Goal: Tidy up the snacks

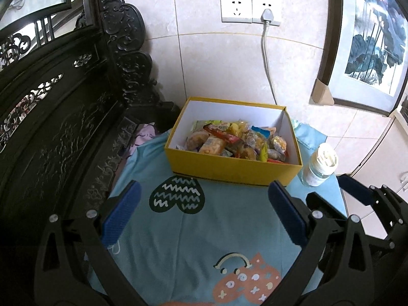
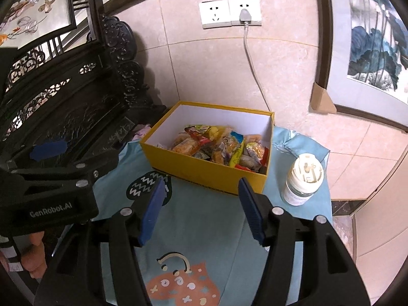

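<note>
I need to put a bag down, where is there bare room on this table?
Free: the blue cloth in front of the yellow box, between both tools. Crowded: the box's right, where the bottle stands near the edge; snacks fill the box.

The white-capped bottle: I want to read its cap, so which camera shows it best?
The right wrist view: the bottle stands whole, cap top facing the camera. The left wrist view shows it smaller, near the edge, cap seen more sidelong.
</note>
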The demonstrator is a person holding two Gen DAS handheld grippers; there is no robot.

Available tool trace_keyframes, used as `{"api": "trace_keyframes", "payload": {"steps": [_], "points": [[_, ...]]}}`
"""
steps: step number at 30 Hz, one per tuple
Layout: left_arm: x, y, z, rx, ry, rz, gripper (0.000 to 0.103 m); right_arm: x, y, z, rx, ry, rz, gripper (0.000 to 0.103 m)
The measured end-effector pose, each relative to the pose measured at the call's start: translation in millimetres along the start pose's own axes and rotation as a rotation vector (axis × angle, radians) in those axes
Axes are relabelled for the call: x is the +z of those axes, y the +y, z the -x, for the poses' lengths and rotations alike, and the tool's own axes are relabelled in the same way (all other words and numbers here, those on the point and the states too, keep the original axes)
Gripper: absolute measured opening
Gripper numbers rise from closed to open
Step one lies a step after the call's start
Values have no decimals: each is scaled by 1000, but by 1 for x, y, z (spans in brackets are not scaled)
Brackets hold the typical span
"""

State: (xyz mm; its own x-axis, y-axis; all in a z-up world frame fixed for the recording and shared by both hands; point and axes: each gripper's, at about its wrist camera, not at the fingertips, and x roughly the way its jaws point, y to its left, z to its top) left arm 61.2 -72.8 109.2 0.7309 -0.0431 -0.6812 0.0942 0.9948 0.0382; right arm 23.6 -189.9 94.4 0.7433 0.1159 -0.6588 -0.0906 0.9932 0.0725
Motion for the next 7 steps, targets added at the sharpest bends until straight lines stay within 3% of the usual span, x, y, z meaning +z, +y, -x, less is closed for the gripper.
{"api": "trace_keyframes", "payload": {"steps": [7], "points": [[-11,-5,6,-11,21,-13,101,-9,-4,6,-29,18,-29,63]]}}
